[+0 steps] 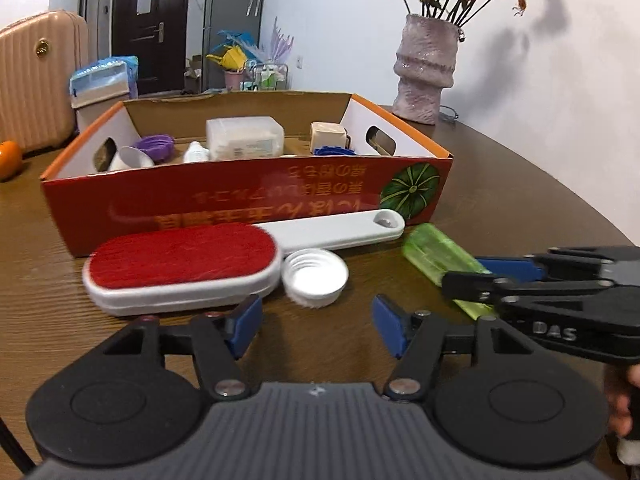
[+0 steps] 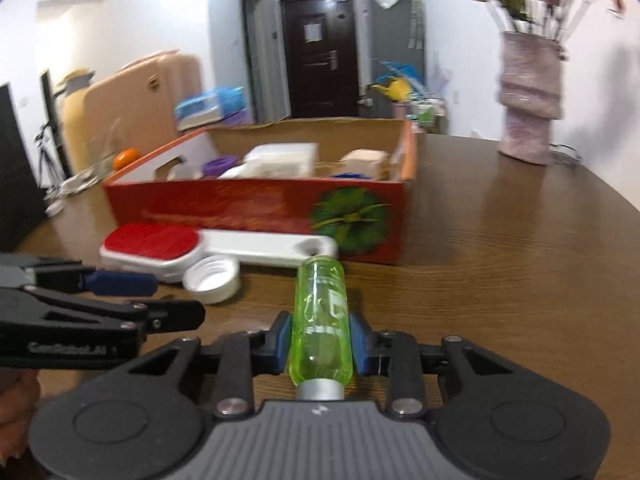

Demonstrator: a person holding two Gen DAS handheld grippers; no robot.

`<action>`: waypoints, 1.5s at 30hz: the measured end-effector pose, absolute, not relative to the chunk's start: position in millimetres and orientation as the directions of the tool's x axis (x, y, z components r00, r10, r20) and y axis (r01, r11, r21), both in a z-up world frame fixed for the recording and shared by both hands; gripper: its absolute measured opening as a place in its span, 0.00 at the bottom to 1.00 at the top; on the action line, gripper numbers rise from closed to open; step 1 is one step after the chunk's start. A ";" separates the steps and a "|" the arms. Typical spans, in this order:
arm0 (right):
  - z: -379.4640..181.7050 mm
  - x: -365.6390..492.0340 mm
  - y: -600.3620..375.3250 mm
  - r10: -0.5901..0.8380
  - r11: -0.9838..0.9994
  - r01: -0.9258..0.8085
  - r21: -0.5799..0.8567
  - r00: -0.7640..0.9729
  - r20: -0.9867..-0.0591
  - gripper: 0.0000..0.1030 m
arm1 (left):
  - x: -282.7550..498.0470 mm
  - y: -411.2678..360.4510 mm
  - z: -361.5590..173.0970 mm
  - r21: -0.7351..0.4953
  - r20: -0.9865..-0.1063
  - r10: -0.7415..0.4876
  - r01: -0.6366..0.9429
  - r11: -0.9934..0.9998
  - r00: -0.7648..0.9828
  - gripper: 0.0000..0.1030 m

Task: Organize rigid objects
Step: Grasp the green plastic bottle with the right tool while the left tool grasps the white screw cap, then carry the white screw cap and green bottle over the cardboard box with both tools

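Observation:
A red cardboard box [image 1: 248, 200] [image 2: 256, 204] stands on the wooden table and holds several small items. In front of it lie a white lint brush with a red pad [image 1: 184, 264] [image 2: 160, 244] and a white bottle cap [image 1: 314, 276] [image 2: 212, 278]. My left gripper [image 1: 316, 320] [image 2: 152, 296] is open and empty, just short of the cap. My right gripper [image 2: 320, 340] [image 1: 476, 276] is shut on a clear green bottle [image 2: 320, 320] [image 1: 440, 260], which points toward the box's right front corner.
A pink vase with dried flowers [image 1: 424, 68] [image 2: 528, 100] stands at the back right of the table [image 1: 520, 200]. An orange [image 1: 8, 160] sits at the far left. A suitcase [image 1: 36, 80] and clutter stand beyond the table.

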State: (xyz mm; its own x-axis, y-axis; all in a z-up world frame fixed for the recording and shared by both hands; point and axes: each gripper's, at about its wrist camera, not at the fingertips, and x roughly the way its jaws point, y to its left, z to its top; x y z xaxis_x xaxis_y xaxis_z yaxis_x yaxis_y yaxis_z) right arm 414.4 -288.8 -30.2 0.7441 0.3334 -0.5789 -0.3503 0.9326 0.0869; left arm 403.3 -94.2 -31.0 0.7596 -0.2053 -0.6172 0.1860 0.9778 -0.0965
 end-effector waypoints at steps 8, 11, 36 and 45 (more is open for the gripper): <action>-33.9 426.2 -305.3 0.314 0.940 -0.332 0.084 0.737 -0.599 0.30 | 423.0 -117.6 -32.7 -0.123 -0.642 -0.150 0.092 0.988 0.752 0.62; -34.7 431.0 -304.5 0.311 0.939 -0.336 0.076 0.731 -0.608 0.30 | 427.5 -121.0 -33.8 -0.108 -0.636 -0.104 0.046 0.993 0.765 0.48; 22.9 304.4 -273.2 0.326 0.942 -0.325 0.078 0.837 -0.440 0.30 | 256.4 -48.3 28.8 -0.029 -0.408 0.069 -0.088 0.996 0.910 0.39; 54.8 224.0 -241.5 0.355 0.933 -0.355 0.062 0.872 -0.337 0.30 | 170.8 -14.3 58.5 -0.027 -0.291 0.067 -0.078 0.997 0.954 0.39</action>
State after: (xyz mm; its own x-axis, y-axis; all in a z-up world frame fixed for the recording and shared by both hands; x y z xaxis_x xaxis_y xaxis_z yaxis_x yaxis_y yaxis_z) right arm 224.0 -241.5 54.8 0.8720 0.3549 -0.3370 -0.3554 0.9326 0.0625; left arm 170.8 -14.3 58.5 0.9544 0.0667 -0.2911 -0.0780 0.9966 -0.0271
